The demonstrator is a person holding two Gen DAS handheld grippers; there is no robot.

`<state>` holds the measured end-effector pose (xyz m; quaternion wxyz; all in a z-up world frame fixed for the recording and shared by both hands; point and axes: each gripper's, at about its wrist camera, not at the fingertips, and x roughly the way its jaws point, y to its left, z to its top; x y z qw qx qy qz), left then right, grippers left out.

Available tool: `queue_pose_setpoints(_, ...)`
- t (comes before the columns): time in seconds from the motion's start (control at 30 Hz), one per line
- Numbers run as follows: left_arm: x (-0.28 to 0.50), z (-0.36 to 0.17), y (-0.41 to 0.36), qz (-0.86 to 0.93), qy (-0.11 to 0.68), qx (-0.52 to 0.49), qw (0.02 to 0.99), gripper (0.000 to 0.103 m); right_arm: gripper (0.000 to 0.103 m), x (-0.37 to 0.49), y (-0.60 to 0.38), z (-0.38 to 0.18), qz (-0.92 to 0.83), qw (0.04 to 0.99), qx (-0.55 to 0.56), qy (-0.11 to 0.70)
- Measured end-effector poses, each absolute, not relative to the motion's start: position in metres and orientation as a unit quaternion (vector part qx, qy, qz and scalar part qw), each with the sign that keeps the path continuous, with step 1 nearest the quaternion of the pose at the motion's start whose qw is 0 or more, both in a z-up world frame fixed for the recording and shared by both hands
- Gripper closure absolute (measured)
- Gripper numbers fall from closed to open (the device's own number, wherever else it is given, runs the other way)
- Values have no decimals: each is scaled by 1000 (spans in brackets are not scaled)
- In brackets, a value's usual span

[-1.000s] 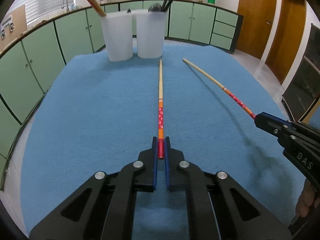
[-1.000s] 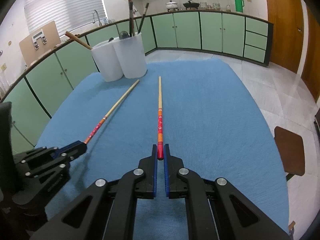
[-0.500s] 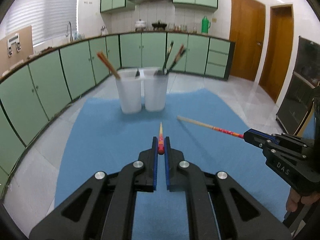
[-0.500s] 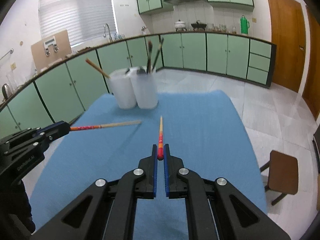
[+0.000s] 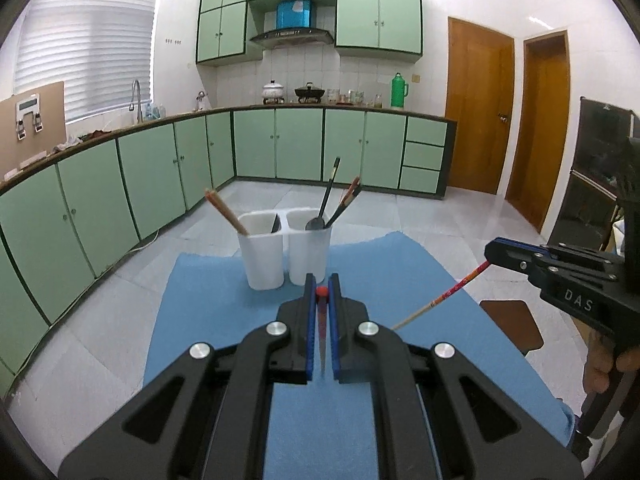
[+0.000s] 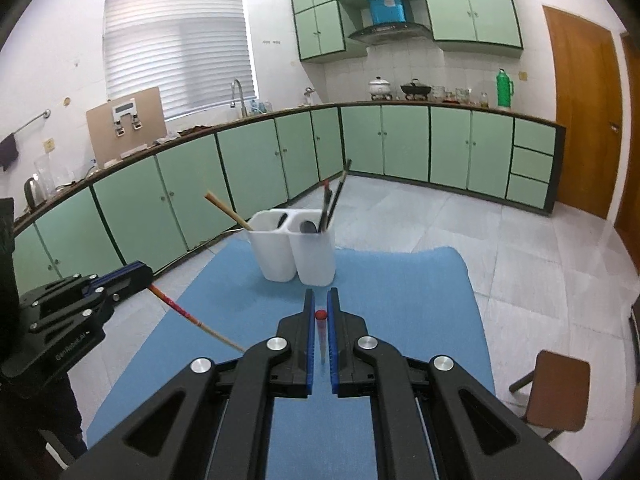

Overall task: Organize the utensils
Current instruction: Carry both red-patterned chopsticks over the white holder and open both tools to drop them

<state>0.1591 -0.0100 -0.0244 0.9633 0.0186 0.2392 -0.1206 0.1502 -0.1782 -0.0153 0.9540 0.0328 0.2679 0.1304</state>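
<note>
Each pair of tongs is pinching one long wooden chopstick with a red patterned handle end, and both are lifted above the bench with the blue cloth [image 5: 224,320]. The left tongs [image 5: 321,294] are pressed together on the red end of the left chopstick [image 5: 321,320], which hangs down and back under the tongs. The right tongs [image 6: 318,314] hold the right chopstick [image 6: 320,334] in the same way; in the left wrist view its pale tip slopes down toward the cloth.

Two white plastic holder cups stand side by side at the far end of the cloth. The left white cup [image 5: 262,256] has brown chopsticks leaning in it, and the right white cup [image 5: 308,254] has a dark spoon and dark chopsticks.

I judge that the step in hand is the carrying of the pair to the cups. The next move probably calls for turning each chopstick so it is more upright, bringing the tip over a cup mouth, most likely the left white cup with the similar chopsticks, and releasing without hitting the utensils already inside.
</note>
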Motion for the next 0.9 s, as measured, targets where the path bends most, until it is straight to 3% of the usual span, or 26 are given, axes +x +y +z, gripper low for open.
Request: queue_pose_setpoints(0.9,169,52,13,-131,157,35,978,98,97,184,-149,80,194,959,2,208)
